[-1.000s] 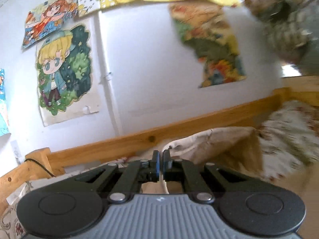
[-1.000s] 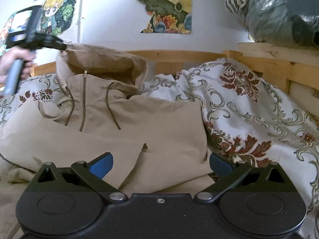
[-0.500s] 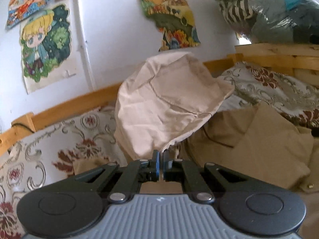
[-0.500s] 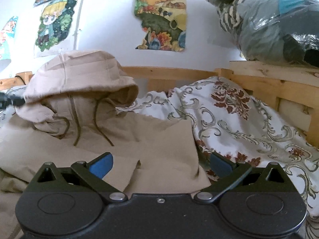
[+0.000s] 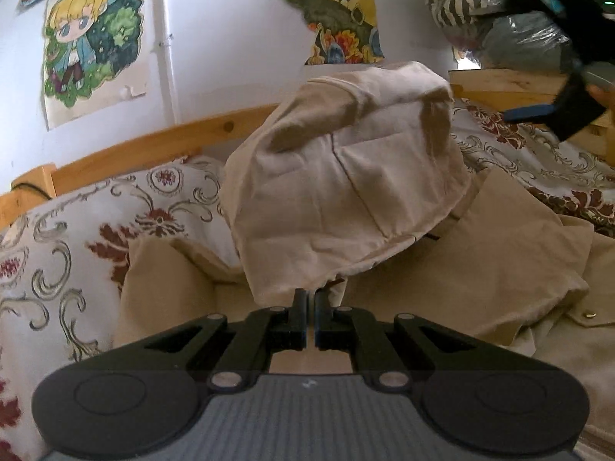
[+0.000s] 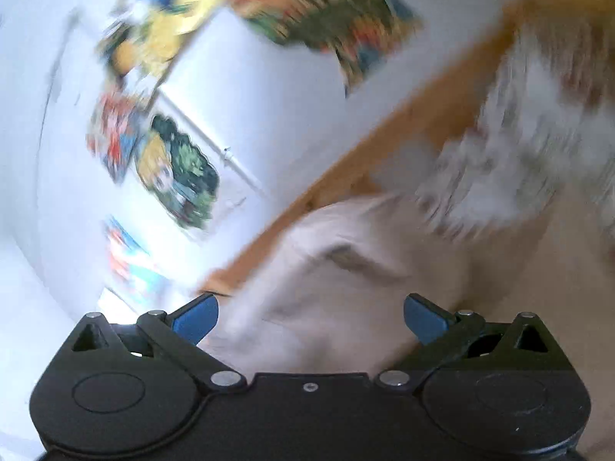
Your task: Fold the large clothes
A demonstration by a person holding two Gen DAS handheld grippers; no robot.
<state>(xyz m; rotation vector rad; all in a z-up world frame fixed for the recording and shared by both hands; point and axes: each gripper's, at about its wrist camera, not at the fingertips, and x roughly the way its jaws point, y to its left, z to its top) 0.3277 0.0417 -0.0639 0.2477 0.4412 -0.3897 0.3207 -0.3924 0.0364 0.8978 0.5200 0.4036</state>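
Bed rail [image 5: 153, 146] behind claw-pinched hood [image 5: 338, 192]

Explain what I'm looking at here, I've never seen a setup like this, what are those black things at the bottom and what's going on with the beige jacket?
These are two views from small cameras, one fixed on each of two hand-held grabbing tools. A person holds one tool in each hand; there is no robot arm. The black shapes at the bottom are the tools themselves.

The sharp picture comes from the left gripper. Its jaws are shut on the edge of the hood of a beige jacket, which lies on a bed with a flowered bedspread. The hood is lifted above the jacket's body. The other tool shows at the top right.

The blurred, tilted picture comes from the right gripper. Its blue-tipped jaws are wide open and hold nothing; pale cloth lies in front of them.

Posters hang on the white wall behind the wooden bed rail.
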